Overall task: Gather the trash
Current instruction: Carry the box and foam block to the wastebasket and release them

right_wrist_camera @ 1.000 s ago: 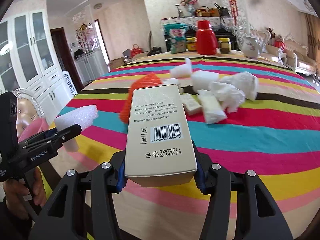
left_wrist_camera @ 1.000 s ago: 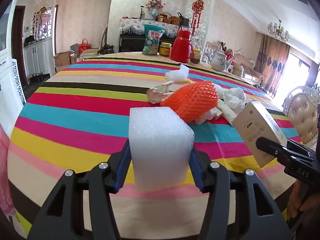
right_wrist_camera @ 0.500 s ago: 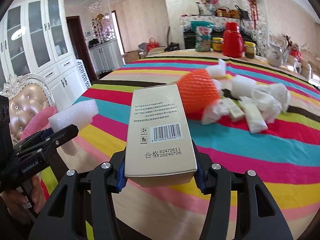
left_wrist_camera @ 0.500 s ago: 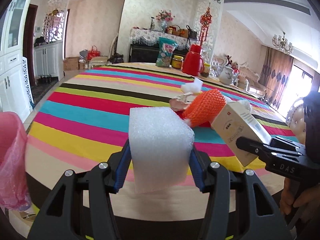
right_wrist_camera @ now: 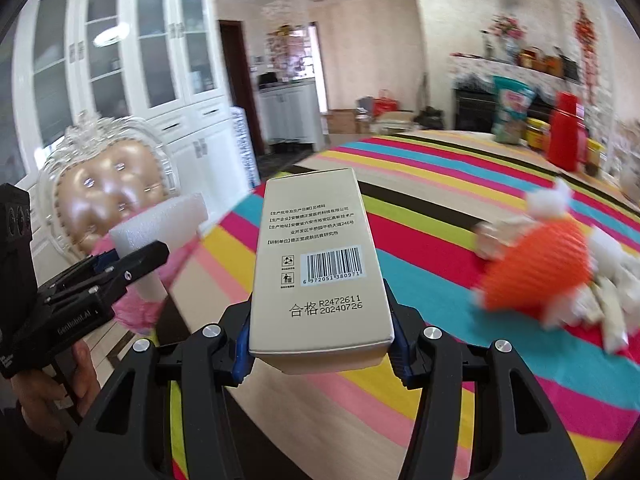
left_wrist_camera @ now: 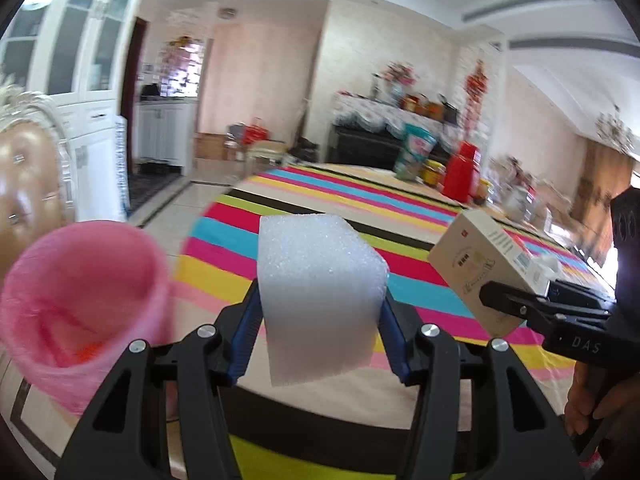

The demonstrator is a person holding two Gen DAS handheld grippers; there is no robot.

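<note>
My left gripper (left_wrist_camera: 318,320) is shut on a white foam block (left_wrist_camera: 320,288) and holds it in the air at the striped table's (left_wrist_camera: 320,200) left edge. A pink-lined trash bin (left_wrist_camera: 80,304) stands low to its left, open and close by. My right gripper (right_wrist_camera: 320,320) is shut on a beige cardboard box (right_wrist_camera: 320,264) with a barcode. That box also shows at the right of the left wrist view (left_wrist_camera: 480,272). The left gripper and its foam block (right_wrist_camera: 160,224) show at the left of the right wrist view, in front of the pink bin (right_wrist_camera: 136,308).
An orange foam net (right_wrist_camera: 536,264) and crumpled white paper (right_wrist_camera: 608,296) lie on the table. A red thermos (left_wrist_camera: 460,176), a snack bag (left_wrist_camera: 412,152) and jars stand at its far side. A padded chair (right_wrist_camera: 104,196) stands behind the bin. White cabinets line the left wall.
Both grippers have swung left, away from the table's middle, with their loads held. The pink bin has come much closer in the left wrist view. The trash pile has slid to the right.
</note>
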